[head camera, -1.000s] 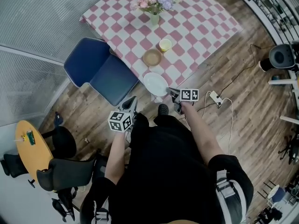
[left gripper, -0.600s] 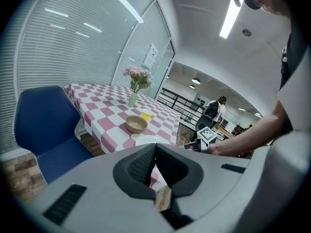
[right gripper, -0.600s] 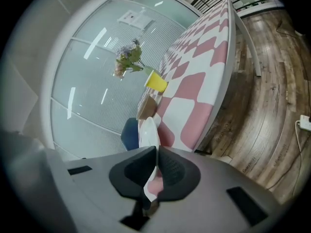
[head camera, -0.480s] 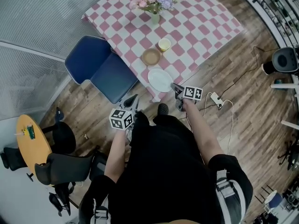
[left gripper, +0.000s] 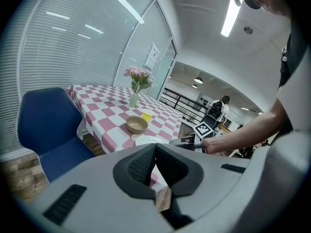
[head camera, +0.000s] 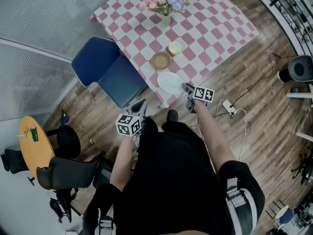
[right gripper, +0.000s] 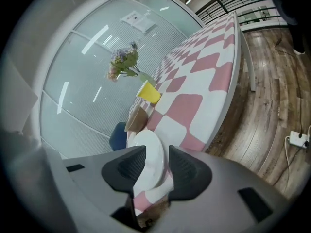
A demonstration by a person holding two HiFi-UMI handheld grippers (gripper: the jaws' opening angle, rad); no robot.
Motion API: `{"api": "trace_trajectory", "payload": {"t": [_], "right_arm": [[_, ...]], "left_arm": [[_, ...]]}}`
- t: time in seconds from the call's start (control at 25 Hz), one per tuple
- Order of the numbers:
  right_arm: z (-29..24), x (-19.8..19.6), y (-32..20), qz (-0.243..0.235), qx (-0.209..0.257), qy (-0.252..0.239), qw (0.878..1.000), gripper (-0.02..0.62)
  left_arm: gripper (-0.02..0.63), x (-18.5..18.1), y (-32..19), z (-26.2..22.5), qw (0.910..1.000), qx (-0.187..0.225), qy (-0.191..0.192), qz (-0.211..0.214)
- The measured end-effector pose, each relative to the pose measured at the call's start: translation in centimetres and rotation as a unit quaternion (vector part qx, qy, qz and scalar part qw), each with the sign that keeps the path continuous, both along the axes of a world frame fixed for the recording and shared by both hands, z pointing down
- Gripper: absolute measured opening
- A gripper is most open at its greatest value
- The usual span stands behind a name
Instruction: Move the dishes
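Observation:
A white plate (head camera: 169, 82) lies flat at the near corner of the pink-and-white checked table (head camera: 210, 23), just in front of a tan bowl (head camera: 160, 60) and a yellow cup (head camera: 174, 48). My right gripper (head camera: 186, 88) is at the plate's near rim. Its jaws have just been opening. In the right gripper view the plate (right gripper: 148, 159) still sits between the spread jaws of the gripper (right gripper: 151, 166), and the pads do not press on it. My left gripper (head camera: 140, 104) hangs short of the table, over the floor. Its jaws (left gripper: 155, 166) are shut with nothing between them.
A vase of flowers (head camera: 166, 6) stands further back on the table. A blue chair (head camera: 105, 71) is at the table's left side. A power strip with its cable (head camera: 228, 106) lies on the wood floor at the right. A round yellow table (head camera: 34, 146) and black chairs are at the lower left.
The right gripper carried the plate from the table's edge further onto the table, toward the bowl. The left gripper barely shifted.

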State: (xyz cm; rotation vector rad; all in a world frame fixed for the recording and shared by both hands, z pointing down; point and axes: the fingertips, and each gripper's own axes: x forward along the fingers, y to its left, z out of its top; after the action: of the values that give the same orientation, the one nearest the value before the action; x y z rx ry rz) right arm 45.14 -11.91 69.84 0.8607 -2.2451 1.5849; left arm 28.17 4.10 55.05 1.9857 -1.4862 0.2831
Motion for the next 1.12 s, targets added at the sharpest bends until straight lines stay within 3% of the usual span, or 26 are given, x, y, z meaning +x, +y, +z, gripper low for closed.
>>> {"api": "trace_trajectory", "payload": {"t": [0.24,0.36,0.52,0.64,0.8,0.92,1.12], "right_arm": [[-0.5,1.8,-0.9,0.003,0.026,0.017,1.0,0.178],[-0.9,3.2,-0.5,-0.04,0.086,0.065,0.993,0.155],[-1.4,4.7,0.8,-0.135,0.175,0.142,0.965,0.129],[-3.1,5.5,1.2,-0.166,0.231,0.173,0.943,0.017],[-5.8,5.4,1.8,-0.211,0.301,0.217,0.904,0.015],[-8.2,4.9,2.4,-0.228,0.327,0.212,0.893,0.015],[-11.0,4.6,2.7,-0.227,0.351,0.202,0.886,0.015]], "left_arm": [[0.021,0.7,-0.5,-0.5,1.0,0.003,-0.005,0.002],[0.021,1.3,-1.0,-0.9,0.9999,0.007,-0.006,0.009],[0.021,2.6,-1.8,-1.3,0.9997,0.011,-0.008,0.021],[0.021,3.5,-2.5,-1.8,0.9993,0.018,-0.007,0.032],[0.021,3.8,-3.3,-2.1,0.9989,0.022,-0.009,0.039],[0.021,4.1,-3.9,-2.3,0.9987,0.026,-0.01,0.043],[0.021,4.7,-4.5,-3.0,0.9982,0.034,-0.005,0.049]]}}
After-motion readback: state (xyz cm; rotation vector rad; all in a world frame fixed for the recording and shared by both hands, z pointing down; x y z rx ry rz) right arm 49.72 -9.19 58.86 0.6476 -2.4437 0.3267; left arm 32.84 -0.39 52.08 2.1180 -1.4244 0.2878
